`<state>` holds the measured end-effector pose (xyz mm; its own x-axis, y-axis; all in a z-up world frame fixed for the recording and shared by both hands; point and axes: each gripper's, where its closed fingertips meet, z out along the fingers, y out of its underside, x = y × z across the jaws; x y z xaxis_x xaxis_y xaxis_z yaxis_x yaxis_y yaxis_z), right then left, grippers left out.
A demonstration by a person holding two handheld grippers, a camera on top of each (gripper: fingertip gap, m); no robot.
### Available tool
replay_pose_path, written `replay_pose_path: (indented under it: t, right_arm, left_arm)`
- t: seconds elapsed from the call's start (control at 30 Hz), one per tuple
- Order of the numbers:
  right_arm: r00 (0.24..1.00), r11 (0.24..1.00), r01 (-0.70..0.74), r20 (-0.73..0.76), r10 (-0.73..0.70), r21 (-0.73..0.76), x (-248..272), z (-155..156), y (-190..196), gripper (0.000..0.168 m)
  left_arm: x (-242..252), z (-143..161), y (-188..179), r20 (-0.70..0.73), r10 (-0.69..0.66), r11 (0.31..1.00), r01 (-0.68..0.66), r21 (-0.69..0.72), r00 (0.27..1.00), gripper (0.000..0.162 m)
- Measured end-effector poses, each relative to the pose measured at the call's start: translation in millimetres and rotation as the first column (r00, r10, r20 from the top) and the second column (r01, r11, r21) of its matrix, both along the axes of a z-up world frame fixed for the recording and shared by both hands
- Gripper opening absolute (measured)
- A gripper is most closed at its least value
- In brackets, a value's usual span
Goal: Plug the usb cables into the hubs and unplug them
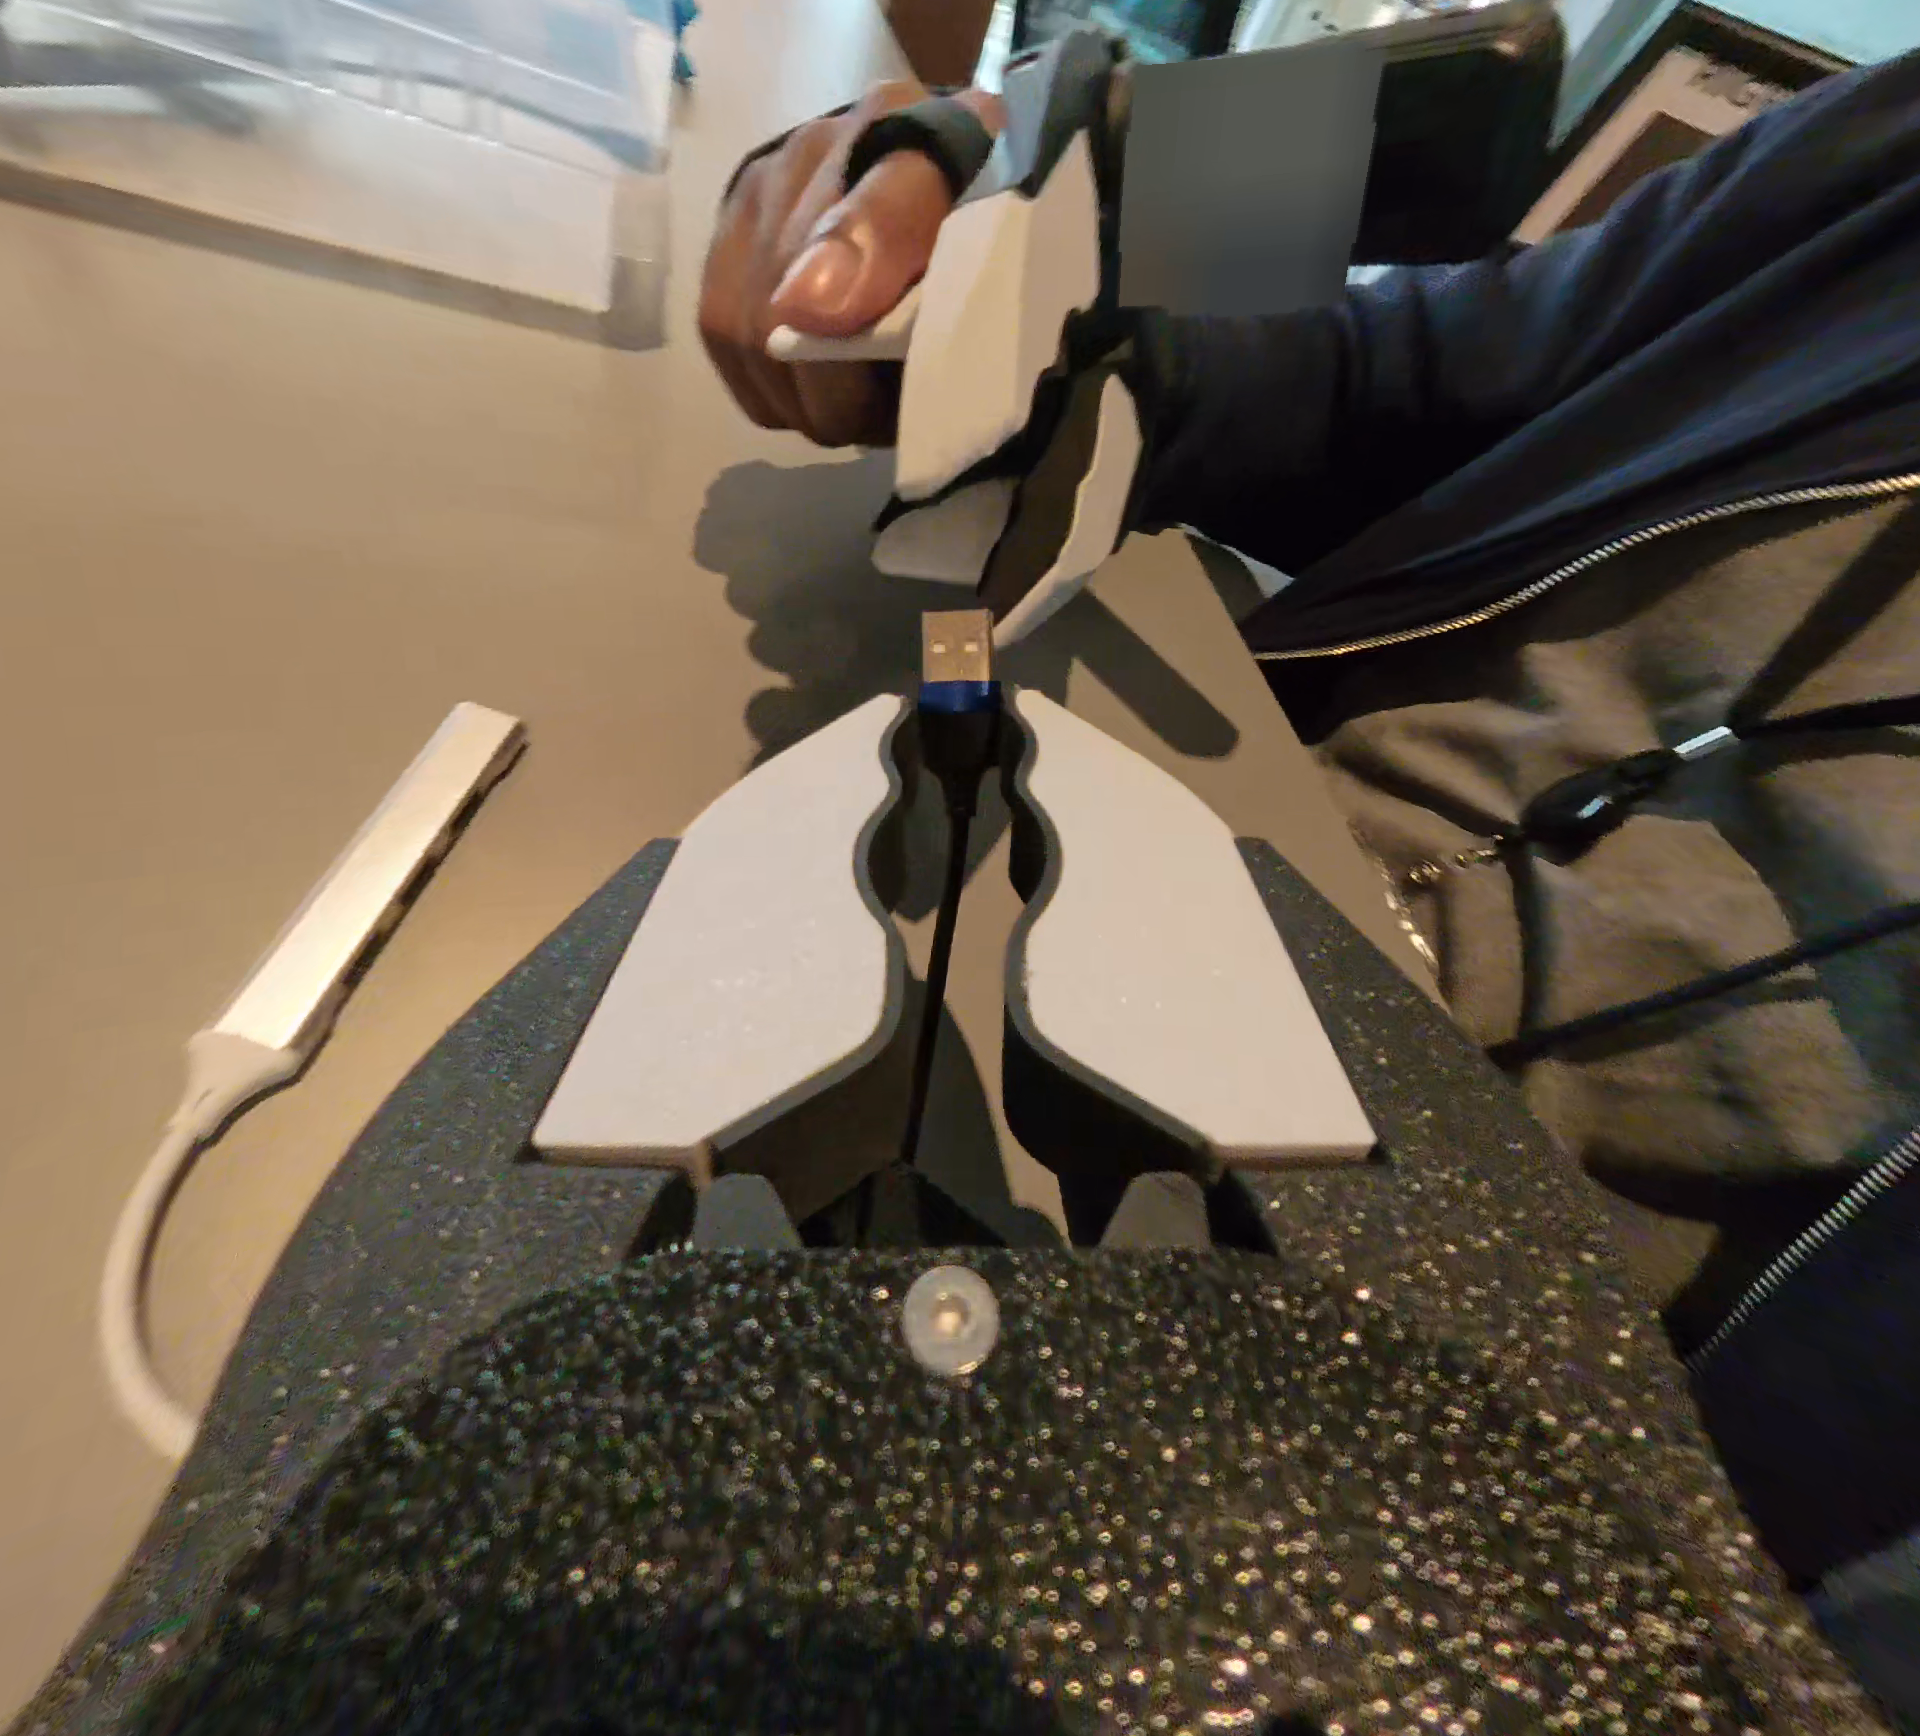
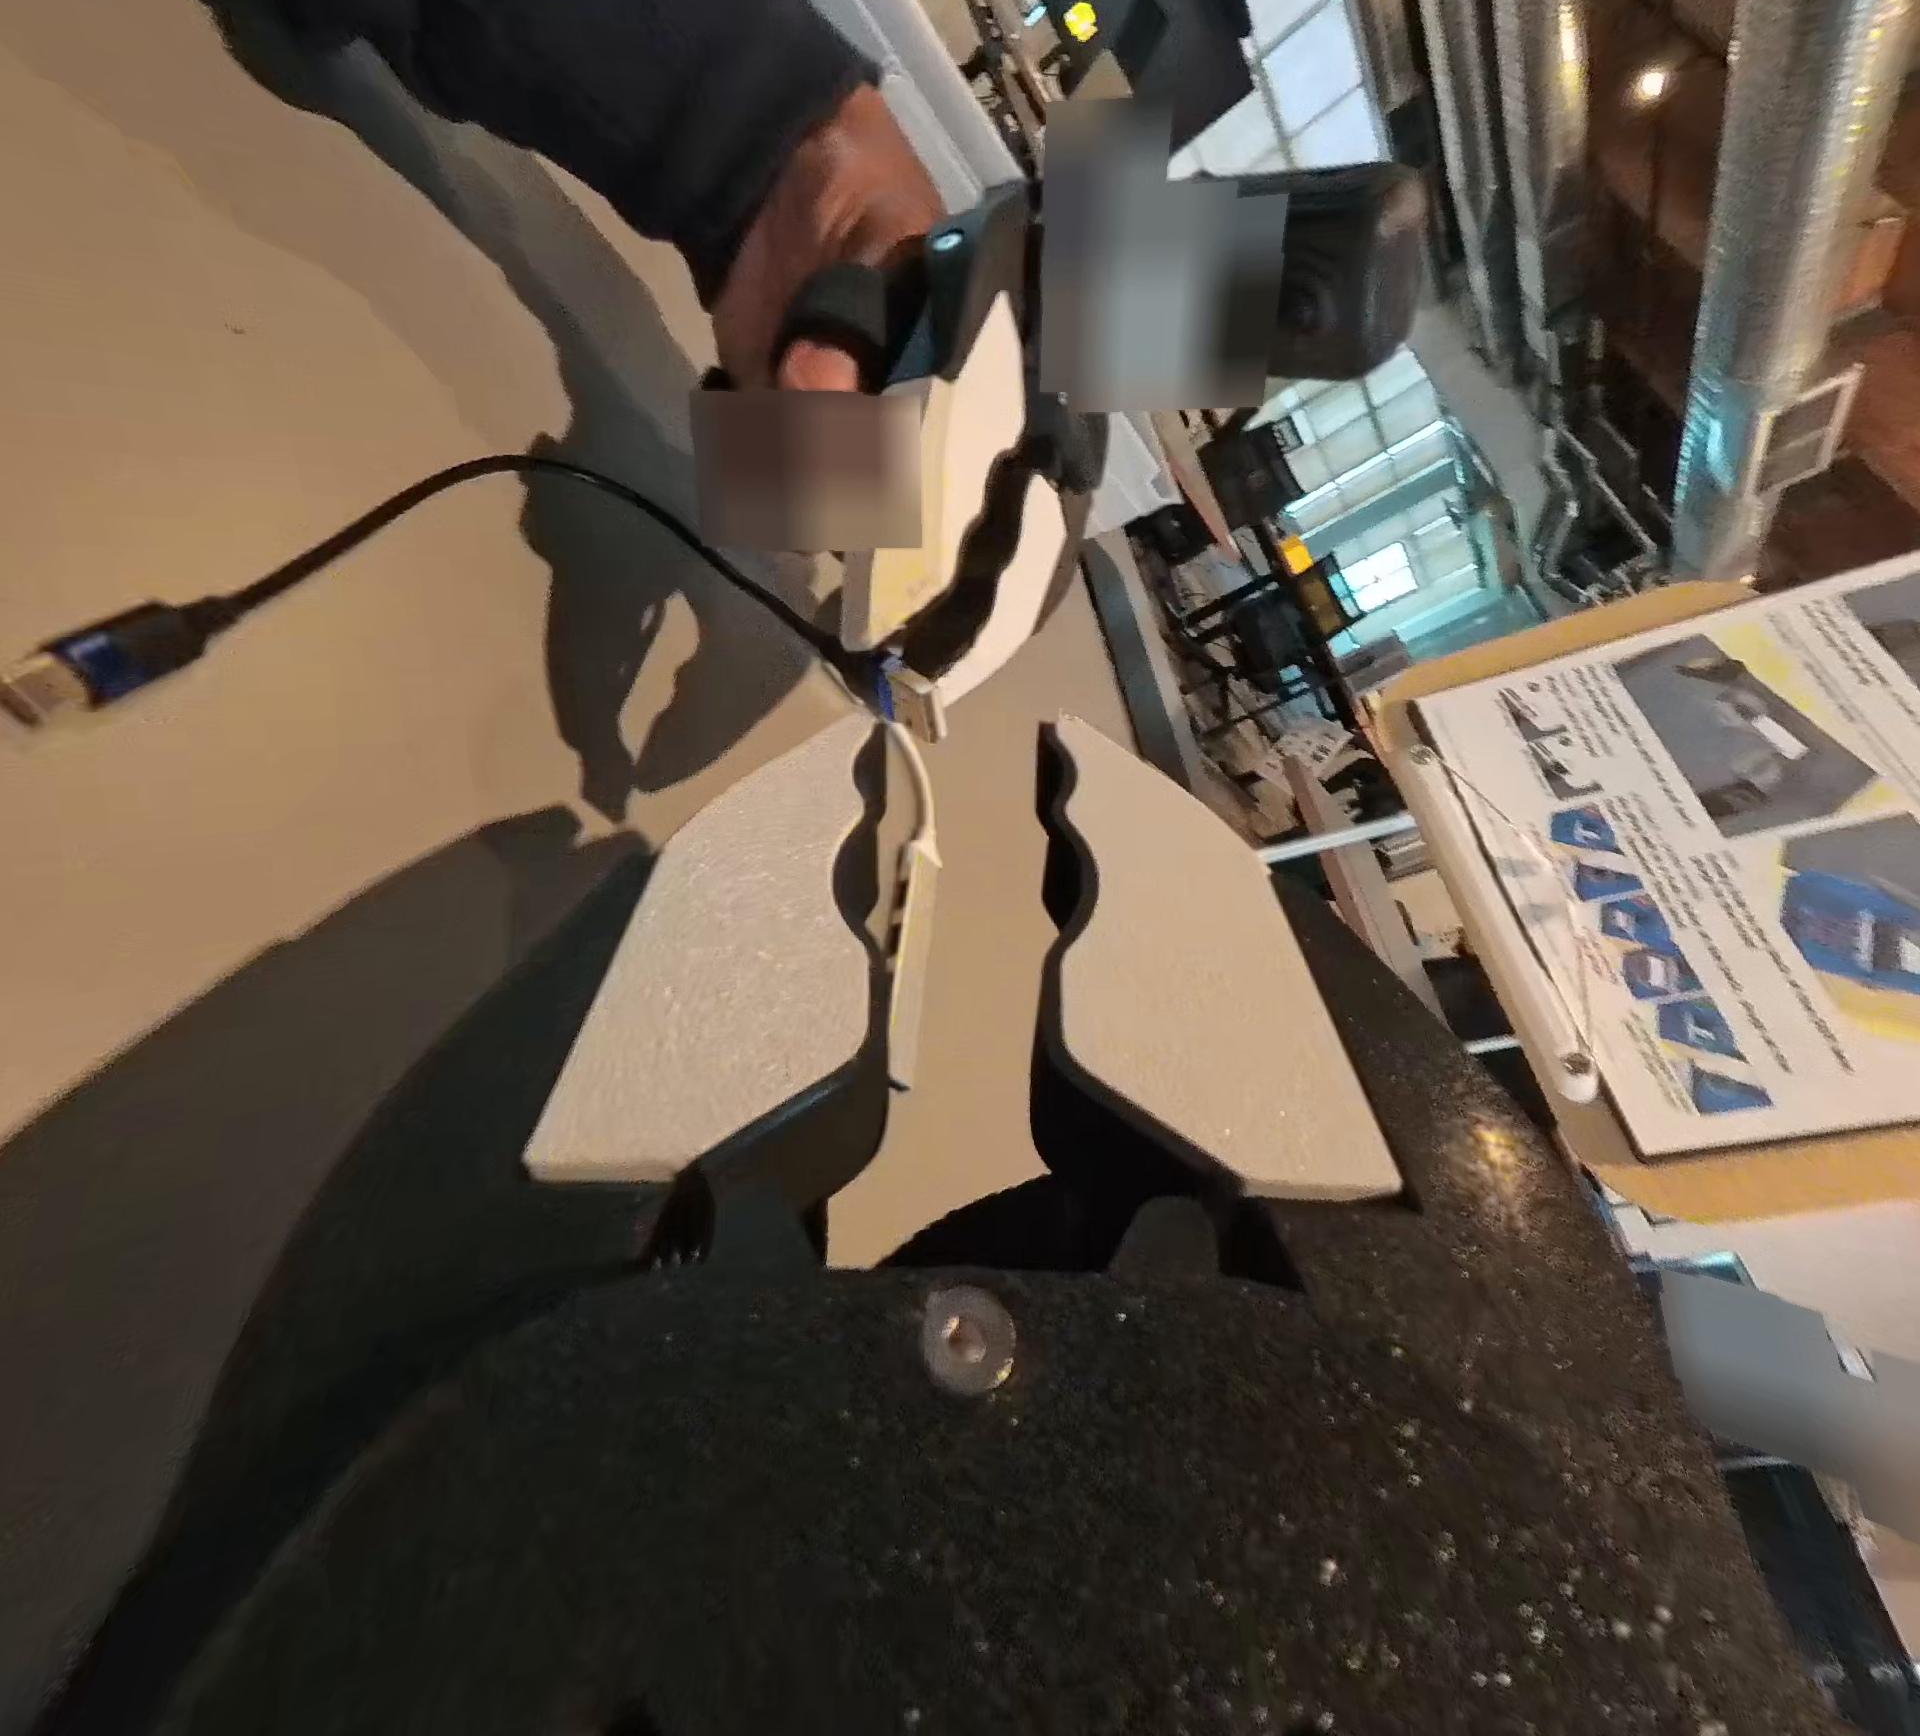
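Left wrist view: USB plug [image 1: 958,673] between left gripper [image 1: 958,710] fingertips.

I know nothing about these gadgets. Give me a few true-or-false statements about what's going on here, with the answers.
1. The left gripper grips a USB plug in its jaws. True.
2. The right gripper is holding the silver hub. False: its jaws stand apart and empty, and the hub lies on the table.
3. The gripped plug is already pushed into the hub. False: it is in the air, well apart from the hub.
4. A second plug with a blue collar lies loose on the table. True.
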<state>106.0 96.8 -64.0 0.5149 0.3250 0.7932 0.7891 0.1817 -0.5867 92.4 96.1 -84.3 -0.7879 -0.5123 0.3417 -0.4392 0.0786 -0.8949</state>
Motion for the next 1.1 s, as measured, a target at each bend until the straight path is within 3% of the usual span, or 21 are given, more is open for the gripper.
replay_pose_path:
  t: [0.23, 0.43, 0.63, 0.73, 0.83, 0.93, 1.0, 1.1]
  right_arm:
    - [0.996, 0.995, -0.077, 0.043, 0.080, -0.070, -21.0, -17.3, -3.2, 0.026]
    - [0.992, 0.999, -0.003, 0.126, 0.010, -0.051, -14.1, -20.5, 3.3, 0.009]
    - [0.994, 0.997, 0.062, 0.092, -0.059, -0.038, 0.4, -12.2, 6.1, 0.008]
    - [0.993, 0.993, 0.119, 0.018, -0.119, -0.002, 15.4, 1.1, 8.3, 0.008]
    - [0.984, 0.988, 0.144, -0.111, -0.137, 0.055, 28.6, 22.8, 5.9, 0.008]
    - [0.961, 0.989, 0.080, -0.272, -0.043, 0.128, 28.8, 51.2, -6.4, 0.008]
    - [0.924, 0.984, 0.007, -0.378, 0.062, 0.179, 22.7, 71.1, -17.5, 0.007]
    - [0.854, 0.968, -0.079, -0.485, 0.189, 0.237, 13.4, 92.1, -29.5, 0.008]
  left_arm:
    - [-6.9, -2.3, -18.1, -0.009, -0.083, 0.996, 0.083, 0.014, 0.997, 0.015]
    - [2.2, -2.7, -11.7, 0.015, -0.021, 1.000, 0.021, 0.008, 1.000, 0.015]
    - [11.5, 16.3, 8.2, 0.239, 0.095, 0.990, -0.117, 0.078, 0.966, 0.015]
    - [15.9, 57.4, 35.1, 0.452, 0.248, 0.959, -0.284, 0.011, 0.857, 0.019]
    - [6.0, 111.2, 81.7, 0.622, 0.460, 0.870, -0.460, -0.175, 0.633, 0.019]
    - [-11.2, 132.6, 137.4, 0.665, 0.613, 0.741, -0.603, -0.296, 0.427, 0.019]
    - [-15.4, 125.9, 157.2, 0.665, 0.637, 0.704, -0.645, -0.297, 0.390, 0.020]
    - [-0.9, 99.1, 153.9, 0.684, 0.589, 0.706, -0.687, -0.176, 0.430, 0.020]
